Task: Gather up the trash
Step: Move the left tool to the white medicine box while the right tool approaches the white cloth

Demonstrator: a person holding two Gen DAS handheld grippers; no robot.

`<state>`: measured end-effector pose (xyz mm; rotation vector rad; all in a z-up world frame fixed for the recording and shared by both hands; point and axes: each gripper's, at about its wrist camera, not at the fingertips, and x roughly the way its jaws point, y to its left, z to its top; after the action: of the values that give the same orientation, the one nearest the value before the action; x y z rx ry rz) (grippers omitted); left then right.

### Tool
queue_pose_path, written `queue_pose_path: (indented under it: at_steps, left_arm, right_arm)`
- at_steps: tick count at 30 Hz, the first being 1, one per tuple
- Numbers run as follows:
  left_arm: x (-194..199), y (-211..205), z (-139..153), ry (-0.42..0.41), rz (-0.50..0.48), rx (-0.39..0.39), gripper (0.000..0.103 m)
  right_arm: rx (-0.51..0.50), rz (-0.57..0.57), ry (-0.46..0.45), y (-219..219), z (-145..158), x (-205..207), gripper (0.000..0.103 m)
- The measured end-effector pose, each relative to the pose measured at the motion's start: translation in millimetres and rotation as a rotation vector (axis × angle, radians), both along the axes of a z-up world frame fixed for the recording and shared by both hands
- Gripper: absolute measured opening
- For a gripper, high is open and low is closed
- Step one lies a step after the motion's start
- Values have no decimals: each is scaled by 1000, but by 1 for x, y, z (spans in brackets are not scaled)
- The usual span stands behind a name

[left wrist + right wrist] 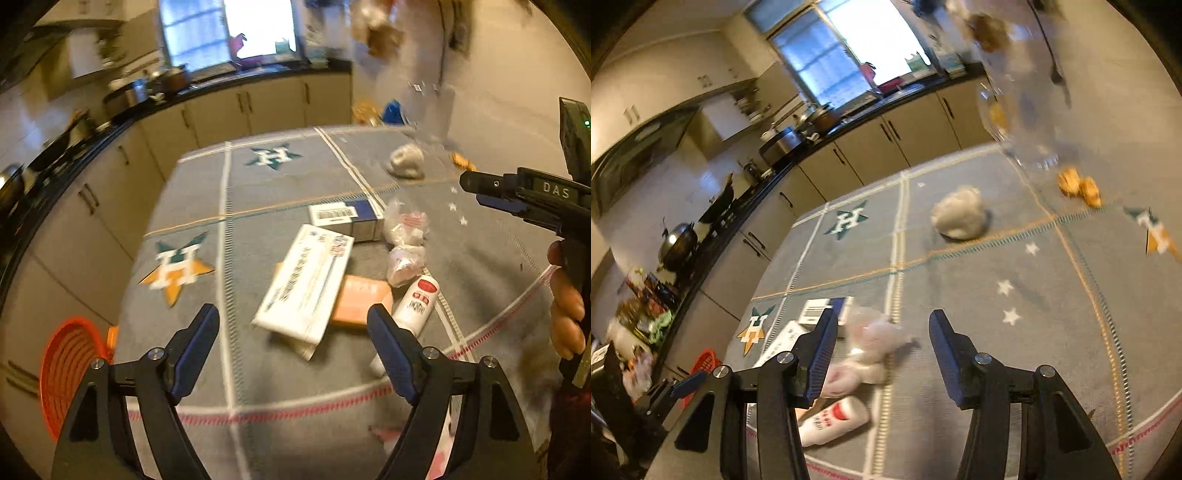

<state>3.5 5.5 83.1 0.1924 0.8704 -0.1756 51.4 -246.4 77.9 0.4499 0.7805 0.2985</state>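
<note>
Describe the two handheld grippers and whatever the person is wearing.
The left gripper and the right gripper share one build: black angular arms with silver pivot screws, tipped with ribbed blue pads. Seen from the left wrist, the right gripper's body carries white "DAS" lettering and a small green light. A dark reddish sleeve shows at the frame edge.

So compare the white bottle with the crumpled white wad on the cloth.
The white bottle is a smooth cylinder lying on its side; the crumpled white wad is a rounded, wrinkled lump. The bottle carries red markings; the wad is plain. The bottle lies among the boxes; the wad sits alone, farther off. Both are whitish and rest on the grey cloth.
</note>
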Motion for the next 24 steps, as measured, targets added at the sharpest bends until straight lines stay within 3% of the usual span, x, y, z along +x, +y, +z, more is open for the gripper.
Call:
queue_pose_path:
  at_steps: [2,5,9,10,11,12,13,20,24]
  left_arm:
    - [15,-10,-8,20,-13,42,82]
    - [36,-19,-22,54,-19,104,82]
    - [50,-19,-31,59,-15,105,82]
    - [53,-19,-32,52,-14,98,80]
    - [54,-19,-34,46,-8,95,70]
    - [56,-17,-36,52,-4,86,58]
    - [57,-15,-38,59,-5,54,55]
    - [48,1,-37,-3,26,-48,54]
    - [37,25,-30,-82,76,-154,54]
  right_arm:
    - [29,-11,44,-8,-9,5,56]
    - [81,1,41,-14,-7,4,56]
    - [81,5,33,-12,-4,1,56]
    - [84,8,35,-11,-5,1,56]
    - [87,8,41,-12,-5,1,56]
    - [89,4,43,-13,-7,1,56]
    - [93,2,42,-14,-7,1,56]
    - [82,-40,58,-19,-15,6,56]
    - [61,-97,67,-28,-21,9,56]
